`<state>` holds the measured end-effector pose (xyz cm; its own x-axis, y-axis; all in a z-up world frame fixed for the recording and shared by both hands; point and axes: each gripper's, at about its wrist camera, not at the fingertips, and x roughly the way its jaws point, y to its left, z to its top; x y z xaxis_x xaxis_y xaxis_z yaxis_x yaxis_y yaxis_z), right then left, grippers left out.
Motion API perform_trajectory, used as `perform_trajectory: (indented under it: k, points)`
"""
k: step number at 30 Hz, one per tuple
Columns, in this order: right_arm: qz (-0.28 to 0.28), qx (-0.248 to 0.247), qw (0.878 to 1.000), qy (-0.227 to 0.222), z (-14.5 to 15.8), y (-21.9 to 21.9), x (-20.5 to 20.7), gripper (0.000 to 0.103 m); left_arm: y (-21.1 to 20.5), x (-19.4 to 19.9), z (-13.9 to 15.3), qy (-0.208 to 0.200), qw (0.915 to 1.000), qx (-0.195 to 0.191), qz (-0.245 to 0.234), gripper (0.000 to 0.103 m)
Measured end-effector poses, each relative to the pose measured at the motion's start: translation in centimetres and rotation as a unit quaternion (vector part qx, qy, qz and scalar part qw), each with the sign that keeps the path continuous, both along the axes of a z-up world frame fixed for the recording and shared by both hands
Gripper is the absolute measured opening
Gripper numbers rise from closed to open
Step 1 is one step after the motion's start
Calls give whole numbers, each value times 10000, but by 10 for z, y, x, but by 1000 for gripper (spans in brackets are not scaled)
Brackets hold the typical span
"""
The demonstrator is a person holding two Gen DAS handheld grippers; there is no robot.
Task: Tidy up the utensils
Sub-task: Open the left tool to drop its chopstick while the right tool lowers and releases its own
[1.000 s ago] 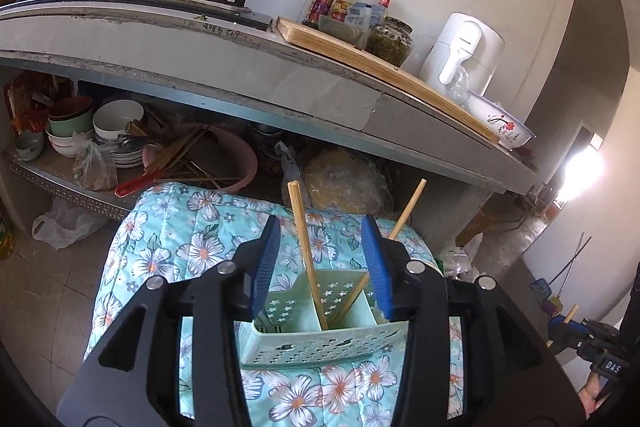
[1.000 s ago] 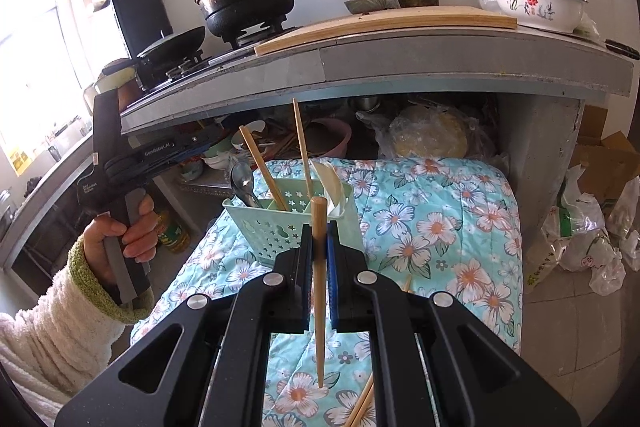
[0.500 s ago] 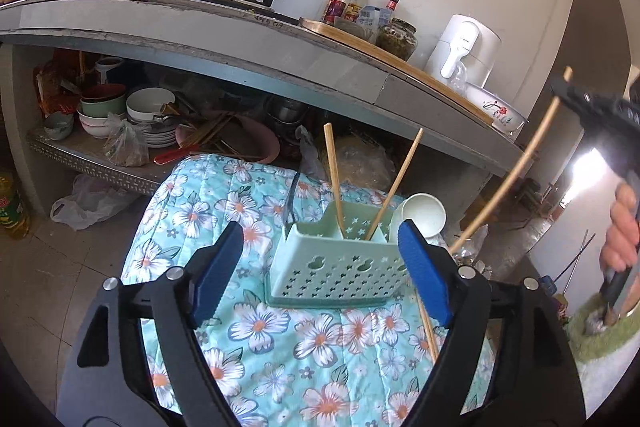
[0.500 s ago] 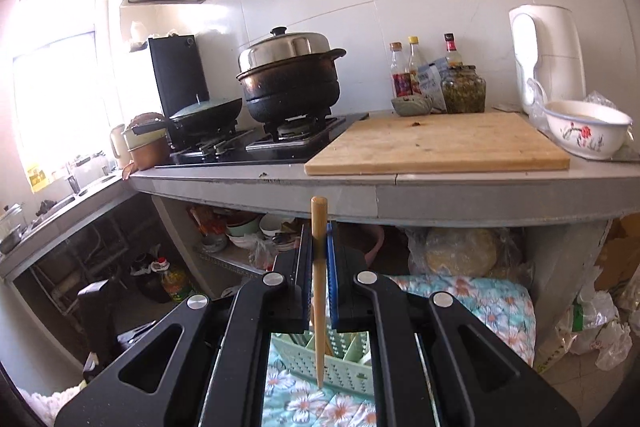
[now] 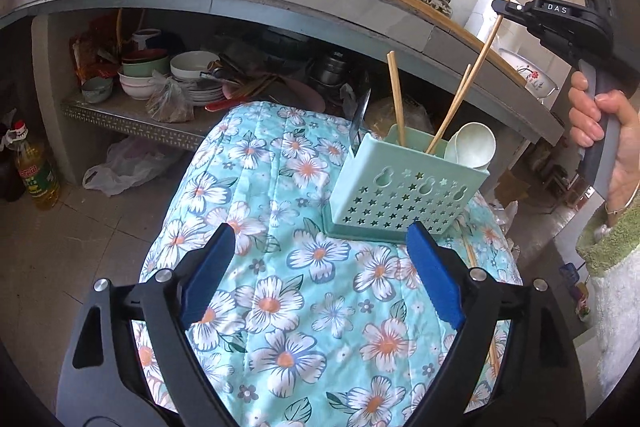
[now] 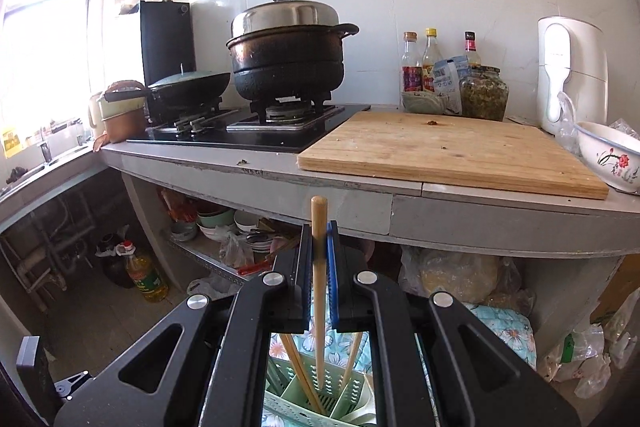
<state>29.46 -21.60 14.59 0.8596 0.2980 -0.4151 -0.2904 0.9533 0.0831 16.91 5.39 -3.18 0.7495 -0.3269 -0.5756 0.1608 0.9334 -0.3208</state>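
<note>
Raised, right claw (image 6: pixel 319 259) pinches chopstick (image 6: pixel 319 307) above caddy (image 6: pixel 320 399).

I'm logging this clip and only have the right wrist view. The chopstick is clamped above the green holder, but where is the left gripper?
Observer: The left gripper is over the floral cloth, just short of the holder. Its jaws are opening with nothing between them.
Operator: Are any utensils lying outside the holder?
Observer: Yes. Apart from the held chopstick, a loose chopstick lies on the cloth to the right of the holder.
Operator: Does the holder have anything in it besides chopsticks?
Observer: A white spoon stands bowl-up at its right end.
</note>
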Motion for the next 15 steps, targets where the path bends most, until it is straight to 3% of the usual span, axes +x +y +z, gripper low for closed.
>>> perform_trajectory:
  k: [15]
  points:
    - [29, -462, 9977, 497, -58, 17, 14, 7, 0, 5, -14, 134, 9999, -16, -38, 84]
